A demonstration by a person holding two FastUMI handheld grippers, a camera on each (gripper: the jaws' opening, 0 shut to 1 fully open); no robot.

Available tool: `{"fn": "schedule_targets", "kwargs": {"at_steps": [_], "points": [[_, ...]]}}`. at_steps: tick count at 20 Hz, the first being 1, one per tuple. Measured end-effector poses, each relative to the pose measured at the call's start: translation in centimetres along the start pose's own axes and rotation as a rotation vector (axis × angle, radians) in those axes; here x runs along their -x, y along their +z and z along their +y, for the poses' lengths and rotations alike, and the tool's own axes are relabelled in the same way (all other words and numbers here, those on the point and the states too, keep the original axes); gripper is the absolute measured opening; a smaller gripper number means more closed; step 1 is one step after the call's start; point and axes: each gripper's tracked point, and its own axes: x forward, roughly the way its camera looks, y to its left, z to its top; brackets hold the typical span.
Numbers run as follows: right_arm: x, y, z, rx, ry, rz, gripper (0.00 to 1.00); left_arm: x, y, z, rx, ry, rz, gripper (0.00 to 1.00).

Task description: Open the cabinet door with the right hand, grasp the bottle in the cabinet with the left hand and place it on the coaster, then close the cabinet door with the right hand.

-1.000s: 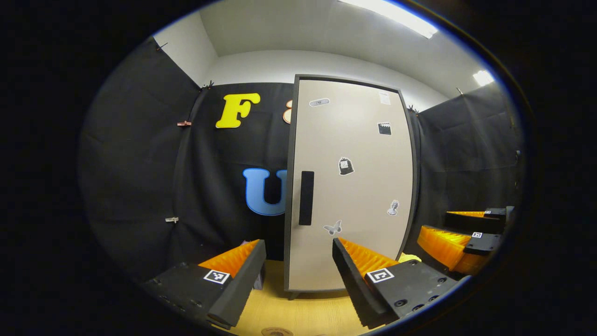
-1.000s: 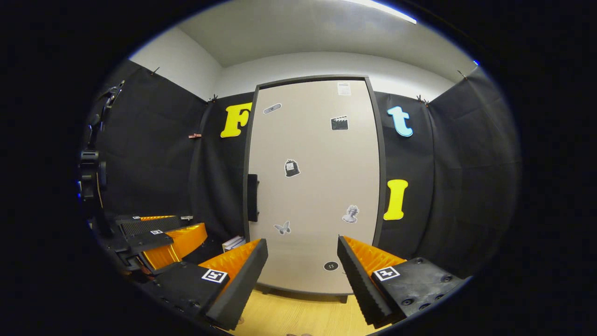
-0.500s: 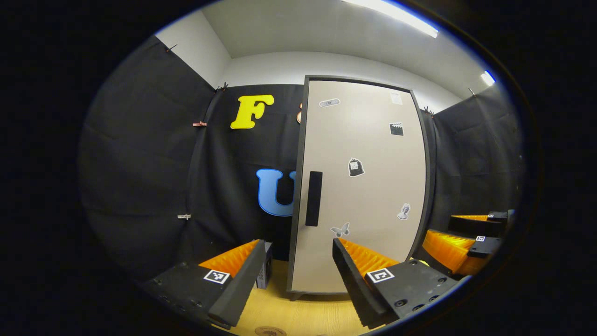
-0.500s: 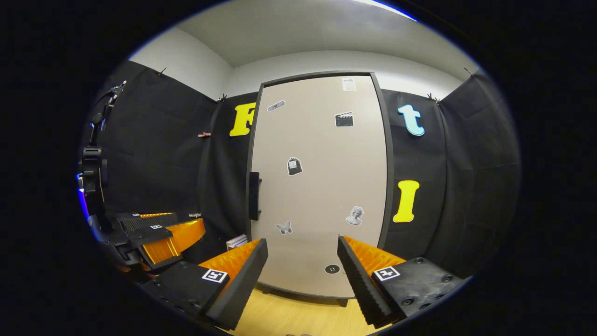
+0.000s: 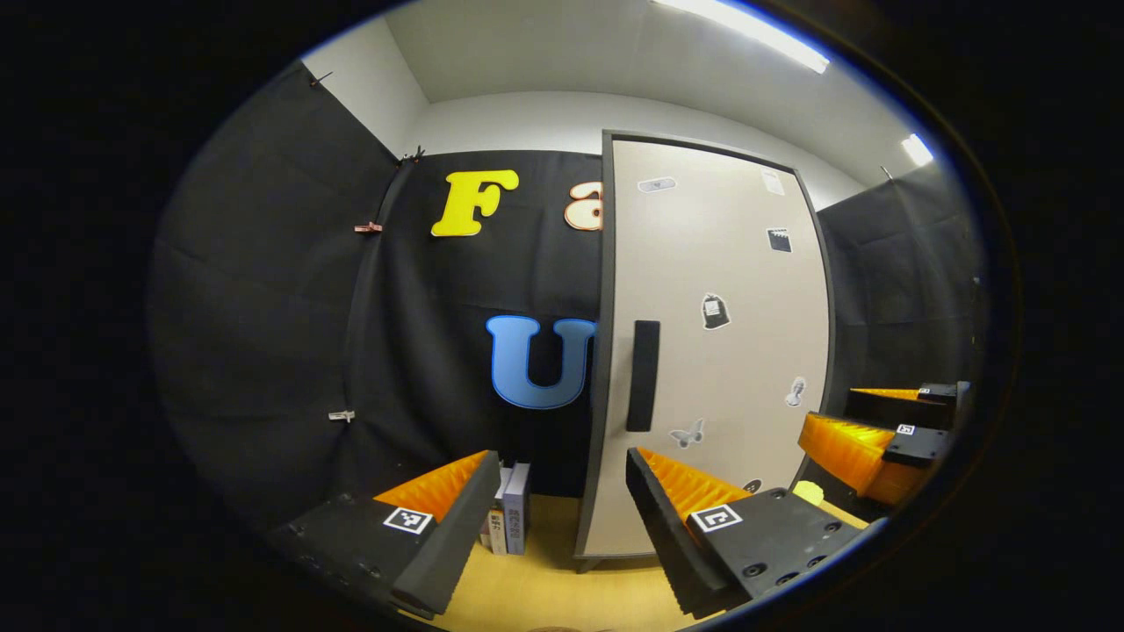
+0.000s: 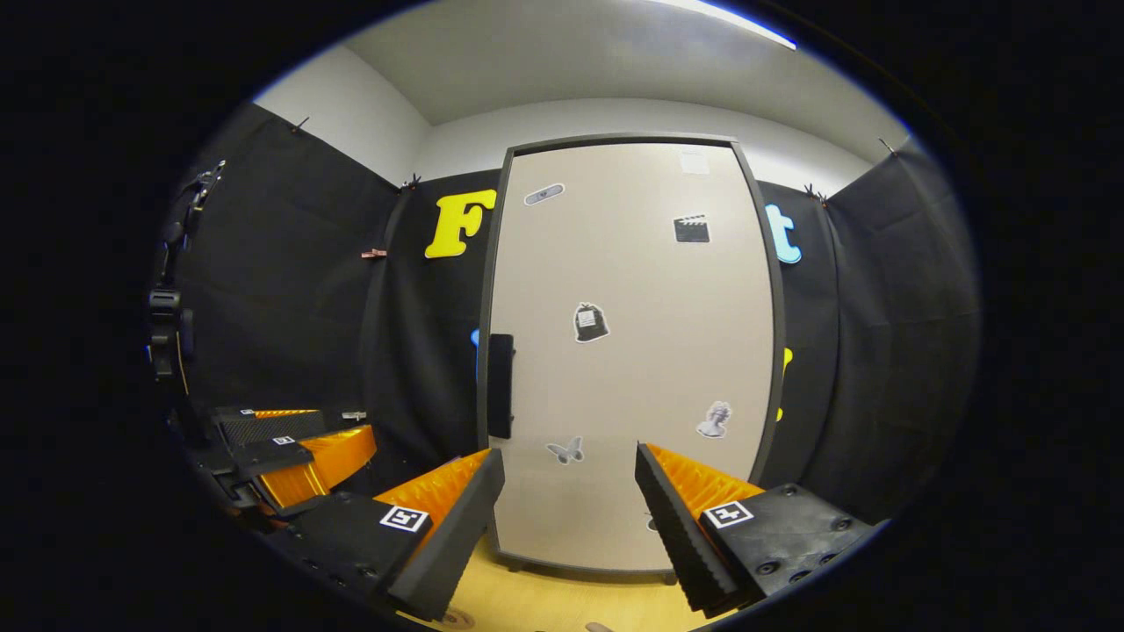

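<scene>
Right claw is spread wide with nothing in it, hanging above the wooden surface in front of the shut cabinet door. Left claw gapes empty too. Handle sits around 10 o'clock of the right claw. So we're at step one, I reckon: swing over, pinch that handle, pull. Bottle's presumably behind the door, can't tell.

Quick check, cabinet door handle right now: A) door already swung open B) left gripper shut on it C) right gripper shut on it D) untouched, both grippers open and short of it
D: the handle stands free on the closed cabinet door, with the right gripper and left gripper both open, short of it.
</scene>
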Motion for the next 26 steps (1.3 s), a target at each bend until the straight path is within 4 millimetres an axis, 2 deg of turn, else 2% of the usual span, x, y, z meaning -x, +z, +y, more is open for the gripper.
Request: {"fn": "schedule_targets", "kwargs": {"at_steps": [8,11,19,22,24,26], "points": [[-6.3,0.3,7.0,-0.004,-0.027,-0.028,0.97,-1.8,-0.7,8.0,-0.009,-0.007,0.013,0.91],[-8.7,0.2,8.3,0.000,-0.053,-0.041,0.97,-2.1,-0.9,9.9,-0.009,-0.013,0.017,0.91],[-15.5,-0.9,8.4,-0.002,-0.140,-0.037,0.93,-3.2,-1.9,11.5,0.005,-0.065,0.037,0.91],[-17.1,-1.0,7.6,-0.004,-0.191,-0.044,0.90,-3.7,-2.2,12.4,0.008,-0.065,0.044,0.91],[-18.0,-0.9,7.0,-0.006,-0.213,-0.051,0.82,-3.9,-2.3,13.1,0.011,-0.058,0.046,0.91],[-18.7,-0.7,6.9,-0.021,-0.215,-0.053,0.80,-4.2,-2.5,13.6,0.017,-0.054,0.051,0.91]]}}
